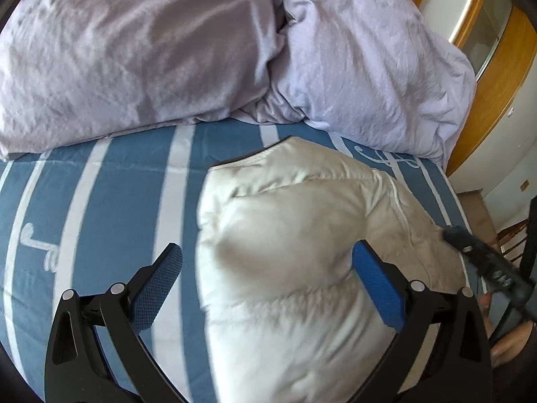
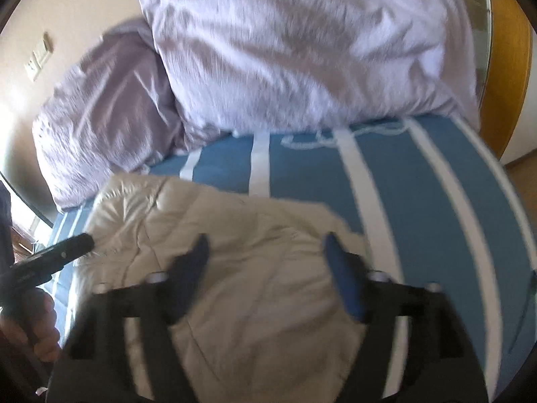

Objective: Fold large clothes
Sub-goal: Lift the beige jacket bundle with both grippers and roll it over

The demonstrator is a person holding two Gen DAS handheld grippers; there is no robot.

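A puffy cream-white jacket [image 1: 295,268] lies bunched on the blue-and-white striped bed sheet [image 1: 110,201]. My left gripper [image 1: 266,252] is open and empty, its blue pads [image 1: 376,278] spread above the jacket's left part. In the right wrist view the same jacket [image 2: 241,268] lies under my right gripper [image 2: 265,245], which is open and empty, with blurred blue fingers [image 2: 342,278]. The right gripper shows in the left wrist view at the jacket's right edge [image 1: 483,255]. The left gripper shows in the right wrist view at the jacket's left edge [image 2: 63,252].
A crumpled lilac duvet [image 1: 167,50] and pillow [image 1: 369,67] are piled at the far side of the bed, also in the right wrist view [image 2: 285,50]. A wooden headboard [image 1: 496,77] stands at the right. The striped sheet [image 2: 419,201] lies bare right of the jacket.
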